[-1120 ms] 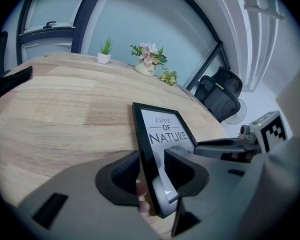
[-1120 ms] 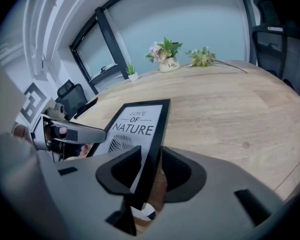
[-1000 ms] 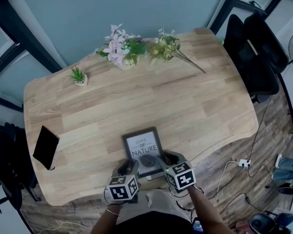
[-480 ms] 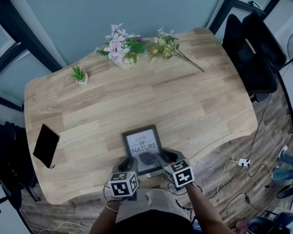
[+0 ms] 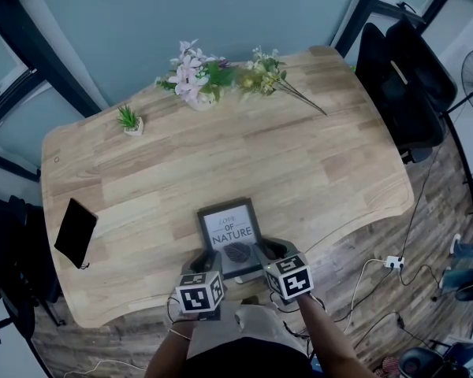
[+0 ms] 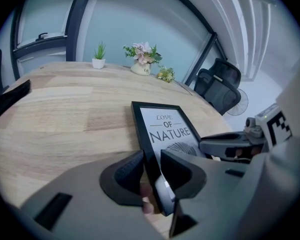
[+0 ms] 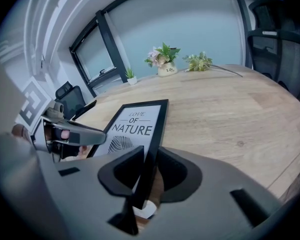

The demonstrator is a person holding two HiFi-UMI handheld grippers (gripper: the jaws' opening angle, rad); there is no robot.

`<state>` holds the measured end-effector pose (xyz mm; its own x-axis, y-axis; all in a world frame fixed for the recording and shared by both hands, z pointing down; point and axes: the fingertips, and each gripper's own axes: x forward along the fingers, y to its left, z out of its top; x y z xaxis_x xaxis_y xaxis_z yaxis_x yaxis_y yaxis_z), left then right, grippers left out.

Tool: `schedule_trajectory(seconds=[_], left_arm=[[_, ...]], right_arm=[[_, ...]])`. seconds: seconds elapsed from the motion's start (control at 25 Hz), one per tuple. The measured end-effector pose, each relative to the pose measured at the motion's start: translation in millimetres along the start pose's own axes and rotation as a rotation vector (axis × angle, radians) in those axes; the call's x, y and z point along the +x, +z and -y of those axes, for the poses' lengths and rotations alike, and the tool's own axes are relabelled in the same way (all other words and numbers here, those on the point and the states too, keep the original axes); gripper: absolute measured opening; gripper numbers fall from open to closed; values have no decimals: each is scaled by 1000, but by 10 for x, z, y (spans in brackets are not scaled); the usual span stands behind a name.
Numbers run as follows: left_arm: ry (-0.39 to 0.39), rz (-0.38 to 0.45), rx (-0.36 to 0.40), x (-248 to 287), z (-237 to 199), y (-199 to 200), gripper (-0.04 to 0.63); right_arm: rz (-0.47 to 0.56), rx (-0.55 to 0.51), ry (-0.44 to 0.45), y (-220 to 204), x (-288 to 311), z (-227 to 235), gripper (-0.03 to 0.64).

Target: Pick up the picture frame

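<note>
- Your left gripper [image 6: 151, 158] has the left side rail of the black rectangular picture frame with the white "LOVE OF NATURE" print [image 6: 166, 125] between its jaws, close to the near corner. The jaws are closing, and both dark pads sit against the rail, one on each face.
- Your right gripper [image 7: 149, 155] has the opposite side rail of that frame between its jaws, also near the corner closest to you. These jaws are closing too, and the pads meet the thin black edge from either side.
- Both grippers stand roughly half open, as wide as the rail they pinch, and both point downward and away from you, with their marker cubes toward your body.
- The frame is at the near edge of the light wooden table [image 5: 315, 172], print side up, with its near end between the two grippers and its far end pointing toward the middle of the table. You cannot tell whether the near end rests on the wood or is raised off it.
- A flat black rectangular device [image 5: 75, 232] lies well to the left of the frame, near the table's left edge.
- At the far side, from left to right, stand a small green plant in a white pot [image 5: 128, 122] and a pale vase of pink and white flowers [image 5: 193, 77]. A loose leafy sprig with pale blooms [image 5: 276, 77] lies just beside the vase.
- Beyond the table's far right corner stands a black office chair [image 5: 406, 85].
</note>
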<state>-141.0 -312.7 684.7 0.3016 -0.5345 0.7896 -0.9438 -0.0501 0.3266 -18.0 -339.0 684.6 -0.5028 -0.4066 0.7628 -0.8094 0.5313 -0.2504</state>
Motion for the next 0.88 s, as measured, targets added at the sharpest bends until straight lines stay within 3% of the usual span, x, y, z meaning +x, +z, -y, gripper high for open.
schedule_trajectory(seconds=[0.88], left_arm=[[16, 101, 48, -373, 234, 119, 77]], right_arm=[[139, -33, -32, 138, -444, -52, 74]])
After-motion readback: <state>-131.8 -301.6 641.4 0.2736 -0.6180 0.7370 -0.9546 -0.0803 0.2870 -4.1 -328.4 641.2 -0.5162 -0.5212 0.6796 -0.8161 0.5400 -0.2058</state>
